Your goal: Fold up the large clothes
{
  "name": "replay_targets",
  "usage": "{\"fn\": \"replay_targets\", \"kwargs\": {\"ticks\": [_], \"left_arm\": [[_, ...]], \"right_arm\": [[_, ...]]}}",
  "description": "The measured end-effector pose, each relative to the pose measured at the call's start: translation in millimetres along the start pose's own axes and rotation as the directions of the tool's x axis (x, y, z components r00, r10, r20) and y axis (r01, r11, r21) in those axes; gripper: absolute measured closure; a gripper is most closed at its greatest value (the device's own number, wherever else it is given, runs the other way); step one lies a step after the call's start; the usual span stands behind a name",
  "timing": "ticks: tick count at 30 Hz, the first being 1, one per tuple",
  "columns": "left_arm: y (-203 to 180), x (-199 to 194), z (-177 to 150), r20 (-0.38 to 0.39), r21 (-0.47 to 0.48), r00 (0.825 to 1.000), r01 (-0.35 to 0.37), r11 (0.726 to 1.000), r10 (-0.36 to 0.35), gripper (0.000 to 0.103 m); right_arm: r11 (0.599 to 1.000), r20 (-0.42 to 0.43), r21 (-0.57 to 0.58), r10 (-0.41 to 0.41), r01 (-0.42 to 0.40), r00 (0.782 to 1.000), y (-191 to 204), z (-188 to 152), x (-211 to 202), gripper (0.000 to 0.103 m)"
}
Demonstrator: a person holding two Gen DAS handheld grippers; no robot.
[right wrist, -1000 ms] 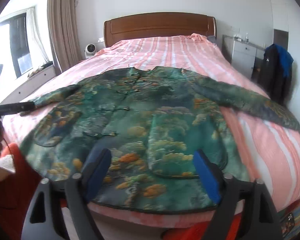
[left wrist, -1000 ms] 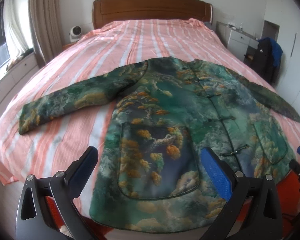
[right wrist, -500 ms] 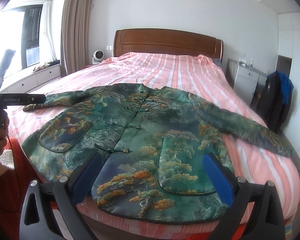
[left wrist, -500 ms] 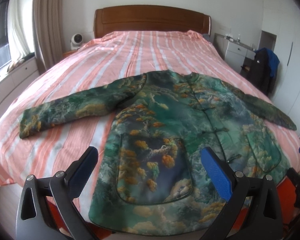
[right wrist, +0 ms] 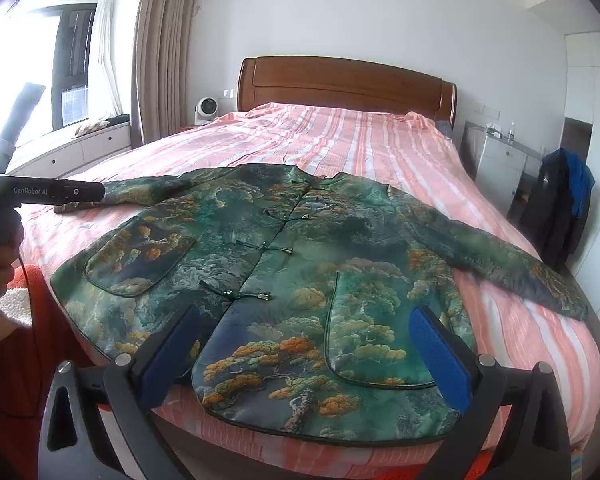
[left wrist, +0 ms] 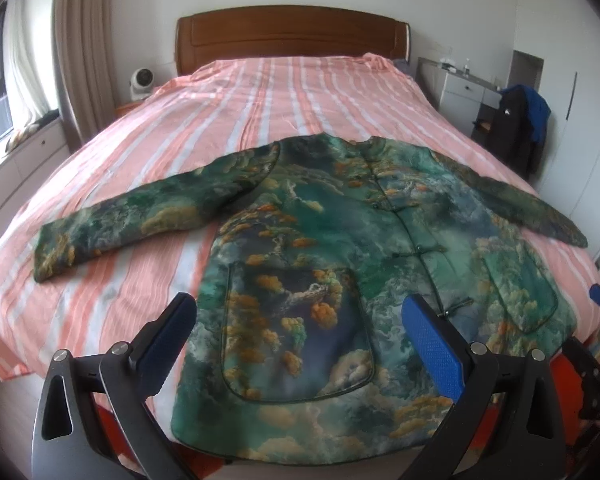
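On the bed (left wrist: pixel 300 100), your green jacket (left wrist: pixel 340 248) lies flat at the near edge; both grippers' jaws, left gripper (left wrist: pixel 300 344) and right gripper (right wrist: pixel 300 344), hang spread above its hem.

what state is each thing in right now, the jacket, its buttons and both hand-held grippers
jacket: spread flat, front up, on the bed, unfolded
sleeves: stretched out to both sides
frog buttons: fastened
left hand-held gripper: open, holding nothing
right hand-held gripper: open, holding nothing
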State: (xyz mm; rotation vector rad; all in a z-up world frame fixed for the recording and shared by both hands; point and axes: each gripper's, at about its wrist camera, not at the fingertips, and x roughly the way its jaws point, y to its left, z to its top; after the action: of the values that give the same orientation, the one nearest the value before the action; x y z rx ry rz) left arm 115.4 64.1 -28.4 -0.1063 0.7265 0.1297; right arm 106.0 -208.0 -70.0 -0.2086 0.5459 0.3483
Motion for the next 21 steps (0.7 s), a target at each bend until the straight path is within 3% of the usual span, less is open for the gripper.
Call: {"fn": "replay_targets", "kwargs": {"ticks": [21], "left_arm": [[-6.7, 3.7, 0.5, -0.017, 0.03, 1.0, 0.003, 1.0, -0.002, 0.001]], "right_arm": [[0.999, -0.021, 0.039, 0.011, -0.01, 1.0, -7.1, -0.7, 6.8, 0.0]]}}
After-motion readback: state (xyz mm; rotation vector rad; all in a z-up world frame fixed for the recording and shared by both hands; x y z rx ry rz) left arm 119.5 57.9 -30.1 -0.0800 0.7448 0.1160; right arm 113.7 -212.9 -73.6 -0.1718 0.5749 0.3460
